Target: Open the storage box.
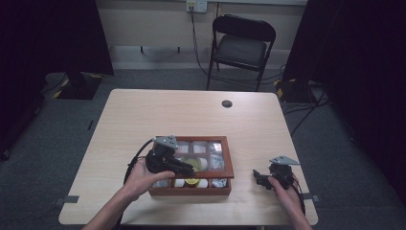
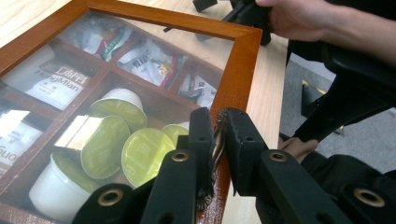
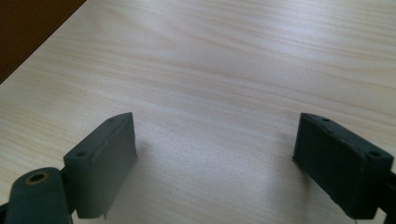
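So the left gripper [image 2: 218,140] is pinched tight on a little metal clasp [image 2: 216,151] on the front edge of the wooden box's [image 1: 229,163] glass lid, and the box sits at the near middle of the table [image 1: 143,115], full of green-lidded pods [image 2: 142,151] and sachets [image 2: 51,84]. The right gripper [image 3: 215,154] rests on bare tabletop just right of the box, jaws wide apart, nothing between them.

Pale matt wood-grain surface [image 1: 191,117], glossy reddish varnished wooden tea box [image 2: 236,70] with clear reflective glazed lid, small brass-looking metal clasp [image 2: 217,140], matt black plastic left tongs [image 2: 219,135], shiny green foil capsules [image 2: 144,151], crinkled glossy sachets [image 2: 149,58]
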`<move>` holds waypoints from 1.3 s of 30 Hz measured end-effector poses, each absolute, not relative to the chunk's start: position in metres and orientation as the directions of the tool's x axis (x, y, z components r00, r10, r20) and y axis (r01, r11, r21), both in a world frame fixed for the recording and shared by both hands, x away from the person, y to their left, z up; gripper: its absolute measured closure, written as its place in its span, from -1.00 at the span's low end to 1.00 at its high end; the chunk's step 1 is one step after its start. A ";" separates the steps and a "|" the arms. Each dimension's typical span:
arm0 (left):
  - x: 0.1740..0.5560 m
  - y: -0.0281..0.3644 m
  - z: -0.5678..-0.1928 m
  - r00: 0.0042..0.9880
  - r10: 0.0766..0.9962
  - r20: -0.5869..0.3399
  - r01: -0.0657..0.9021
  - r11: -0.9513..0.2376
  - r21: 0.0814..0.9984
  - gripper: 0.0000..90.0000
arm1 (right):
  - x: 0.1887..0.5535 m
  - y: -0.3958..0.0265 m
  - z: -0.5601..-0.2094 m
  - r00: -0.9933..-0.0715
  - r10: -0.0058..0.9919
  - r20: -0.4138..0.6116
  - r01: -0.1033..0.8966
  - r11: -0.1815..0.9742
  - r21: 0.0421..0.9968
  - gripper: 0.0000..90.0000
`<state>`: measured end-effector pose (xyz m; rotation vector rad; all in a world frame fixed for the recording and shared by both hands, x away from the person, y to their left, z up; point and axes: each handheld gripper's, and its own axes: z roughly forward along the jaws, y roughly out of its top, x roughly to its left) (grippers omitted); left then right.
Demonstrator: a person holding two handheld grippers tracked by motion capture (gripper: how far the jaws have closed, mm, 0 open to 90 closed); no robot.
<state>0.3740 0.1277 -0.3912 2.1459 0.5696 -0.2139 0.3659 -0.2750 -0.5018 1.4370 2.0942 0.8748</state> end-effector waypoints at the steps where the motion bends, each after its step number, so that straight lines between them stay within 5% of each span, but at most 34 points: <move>1: 0.374 0.127 -0.390 0.878 0.322 -0.353 0.475 -0.504 0.721 0.80 | 0.366 -0.275 -0.502 -0.355 0.935 -0.012 0.649 0.255 0.717 -0.73; 39: 0.393 0.131 -0.360 0.868 0.333 -0.369 0.492 -0.469 0.733 0.80 | 0.366 -0.275 -0.502 -0.355 0.935 -0.012 0.649 0.255 0.717 -0.73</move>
